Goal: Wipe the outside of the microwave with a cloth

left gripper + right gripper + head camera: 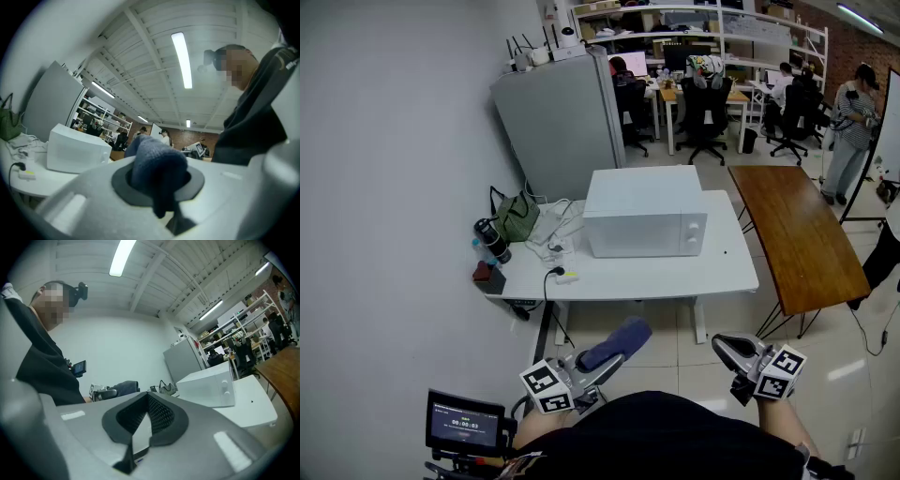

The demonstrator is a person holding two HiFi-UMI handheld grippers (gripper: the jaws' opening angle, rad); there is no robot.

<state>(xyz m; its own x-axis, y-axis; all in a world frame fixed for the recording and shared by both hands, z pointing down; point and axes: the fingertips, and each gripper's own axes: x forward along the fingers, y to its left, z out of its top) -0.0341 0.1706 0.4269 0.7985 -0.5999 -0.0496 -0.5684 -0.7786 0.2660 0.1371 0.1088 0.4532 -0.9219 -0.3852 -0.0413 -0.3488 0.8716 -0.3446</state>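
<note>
Where the head view runs out at the bottom, left of centre, the left gripper (598,364) is clamped on a rolled dark-blue cloth (616,343); its own view shows the cloth (157,171) bunched between the jaws and filling the gap. Lower right of the frame: right gripper (734,352), jaws drawn together, nothing between them, confirmed in the right gripper view (147,420). Lower left corner: small lit screen (466,424). Both grippers hang over tiled floor, short of the furniture. Mid-frame: white table (675,274) carrying the white microwave (645,214), door and two knobs facing the camera, well apart from the cloth. Left end of that table: green bag (517,217) and a tangle of cables. Right of it: a wooden table (797,234), angled. Behind, upper centre: grey cabinet (562,117). Upper right: desks, office chairs, people.
</note>
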